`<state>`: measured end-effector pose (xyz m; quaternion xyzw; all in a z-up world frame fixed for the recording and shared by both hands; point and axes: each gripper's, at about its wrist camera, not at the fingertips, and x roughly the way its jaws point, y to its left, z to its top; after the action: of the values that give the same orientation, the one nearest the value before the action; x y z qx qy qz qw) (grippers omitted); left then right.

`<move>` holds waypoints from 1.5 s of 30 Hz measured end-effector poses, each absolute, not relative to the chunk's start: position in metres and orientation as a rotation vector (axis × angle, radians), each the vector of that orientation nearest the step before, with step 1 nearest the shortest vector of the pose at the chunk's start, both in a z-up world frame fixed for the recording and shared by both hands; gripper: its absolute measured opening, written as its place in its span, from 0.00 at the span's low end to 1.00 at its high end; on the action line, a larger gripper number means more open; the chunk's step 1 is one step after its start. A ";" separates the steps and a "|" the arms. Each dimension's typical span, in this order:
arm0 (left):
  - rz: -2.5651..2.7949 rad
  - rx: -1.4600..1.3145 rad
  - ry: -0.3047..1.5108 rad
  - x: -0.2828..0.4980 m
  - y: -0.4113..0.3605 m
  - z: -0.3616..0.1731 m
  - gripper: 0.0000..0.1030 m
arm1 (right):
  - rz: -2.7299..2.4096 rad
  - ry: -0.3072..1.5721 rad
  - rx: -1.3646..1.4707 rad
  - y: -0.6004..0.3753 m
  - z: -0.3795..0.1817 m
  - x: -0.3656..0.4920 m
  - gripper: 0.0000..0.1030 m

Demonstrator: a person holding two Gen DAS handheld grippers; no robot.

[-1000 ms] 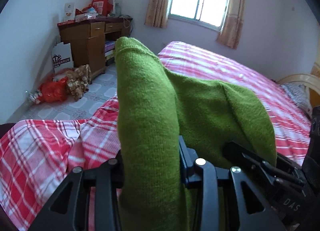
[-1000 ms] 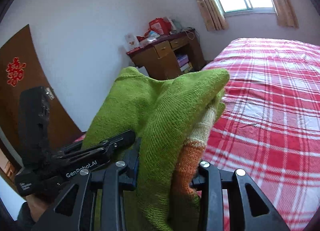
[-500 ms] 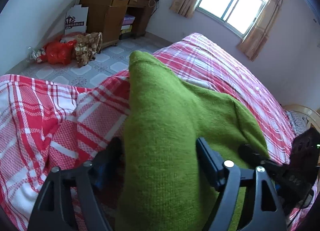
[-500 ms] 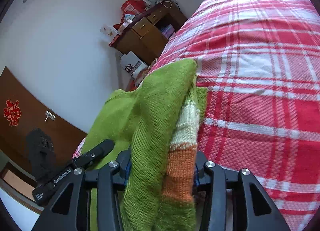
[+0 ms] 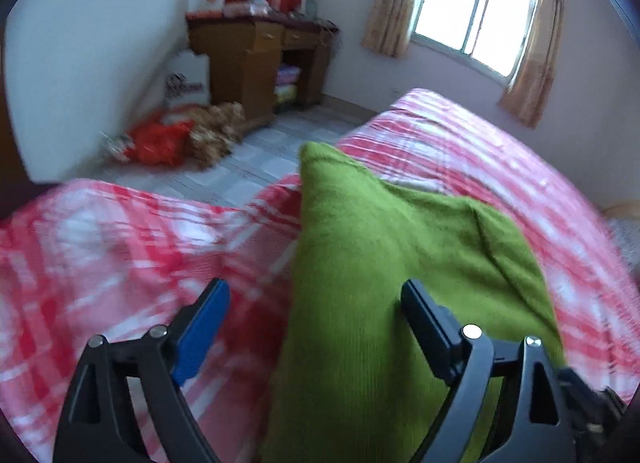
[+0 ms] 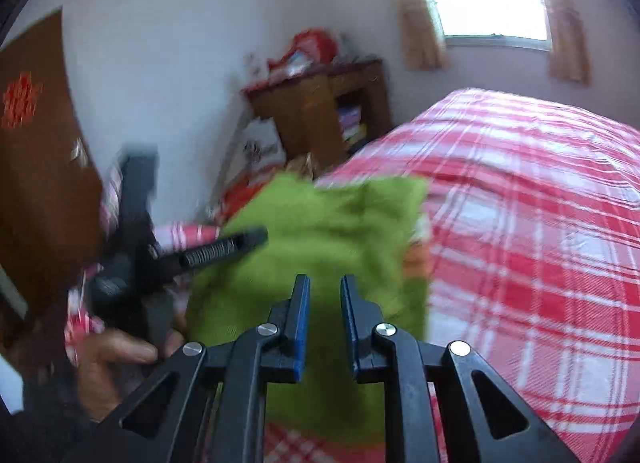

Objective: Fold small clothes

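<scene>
A green knitted garment (image 5: 384,263) lies folded on the red and white checked bed (image 5: 100,247). In the left wrist view my left gripper (image 5: 316,303) is wide open, its right finger against the garment and its left finger over bare bedding. In the right wrist view the garment (image 6: 328,231) lies flat with an orange and cream striped edge (image 6: 418,251) showing at its right side. My right gripper (image 6: 325,287) hovers just above it, jaws slightly apart and holding nothing. The left gripper (image 6: 224,249) shows there at the garment's left edge.
A wooden desk (image 5: 260,59) with clutter on top stands against the far wall, with bags (image 5: 160,143) on the tiled floor beside it. A curtained window (image 5: 476,11) is behind the bed. A brown door (image 6: 36,151) is at the left. The bed (image 6: 540,203) stretches to the right.
Both grippers have let go of the green garment, which was held up and now lies on the bed. The left jaws opened wide and the right gripper pulled back above it.
</scene>
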<state>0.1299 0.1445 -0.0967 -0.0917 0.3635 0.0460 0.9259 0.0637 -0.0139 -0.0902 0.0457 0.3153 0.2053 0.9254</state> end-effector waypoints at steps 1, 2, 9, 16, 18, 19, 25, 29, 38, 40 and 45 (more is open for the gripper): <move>0.115 -0.156 0.736 0.118 0.141 -0.091 0.87 | 0.405 0.665 0.074 -0.009 -0.097 0.066 0.16; 0.119 -0.130 0.719 0.106 0.137 -0.085 0.87 | 0.382 0.686 0.058 -0.006 -0.105 0.068 0.14; 0.144 0.039 0.738 0.082 0.110 -0.094 0.87 | 0.356 0.699 0.076 -0.012 -0.132 0.079 0.13; 0.163 0.006 0.837 0.078 0.115 -0.117 0.88 | 0.362 0.696 0.077 -0.013 -0.134 0.080 0.14; 0.174 0.035 0.833 0.074 0.113 -0.113 0.88 | 0.365 0.698 0.084 -0.014 -0.135 0.081 0.13; 0.178 0.052 0.833 0.072 0.112 -0.112 0.88 | 0.362 0.699 0.079 -0.013 -0.135 0.081 0.14; 0.187 0.052 0.841 0.057 0.114 -0.112 0.88 | 0.324 0.725 -0.042 -0.001 -0.119 0.063 0.16; 0.172 0.027 0.844 0.045 0.115 -0.109 0.88 | 0.352 0.718 -0.012 -0.004 -0.117 0.036 0.24; 0.142 0.036 0.855 0.015 0.109 -0.116 0.87 | 0.369 0.764 0.088 -0.015 -0.129 0.005 0.45; 0.138 0.037 0.871 0.010 0.107 -0.122 0.87 | 0.371 0.783 0.086 -0.014 -0.132 -0.003 0.55; 0.121 0.046 0.897 -0.004 0.105 -0.132 0.87 | 0.333 0.824 0.099 -0.020 -0.150 -0.029 0.57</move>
<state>-0.0037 0.1048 -0.1318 0.0225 0.4332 0.0583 0.8991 -0.0292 -0.0199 -0.1503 0.0478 0.3986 0.1609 0.9016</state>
